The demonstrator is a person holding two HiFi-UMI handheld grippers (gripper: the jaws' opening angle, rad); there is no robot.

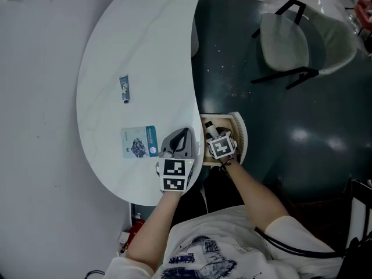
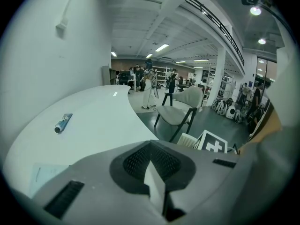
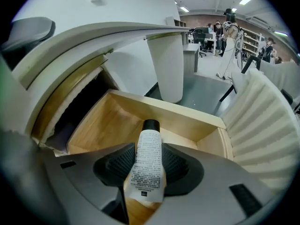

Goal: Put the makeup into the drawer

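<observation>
Right gripper [image 3: 149, 172] pinches makeup tube [image 3: 150, 151] lengthwise, cap [image 3: 150, 124] toward drawer [image 3: 112, 121]; left gripper [image 2: 152, 165] closed

Small tube [image 1: 124, 89] on table [image 1: 145, 34], mid-left; card [image 1: 139, 142] nearer front edge, just left of left gripper [image 1: 177, 139]. Drawer [image 1: 239, 133] pulled out under table's right edge; right gripper [image 1: 213, 133] above it, makeup tube [image 3: 147, 165] between jaws, over drawer floor. Chair [image 1: 288, 45] beyond drawer, well apart
</observation>
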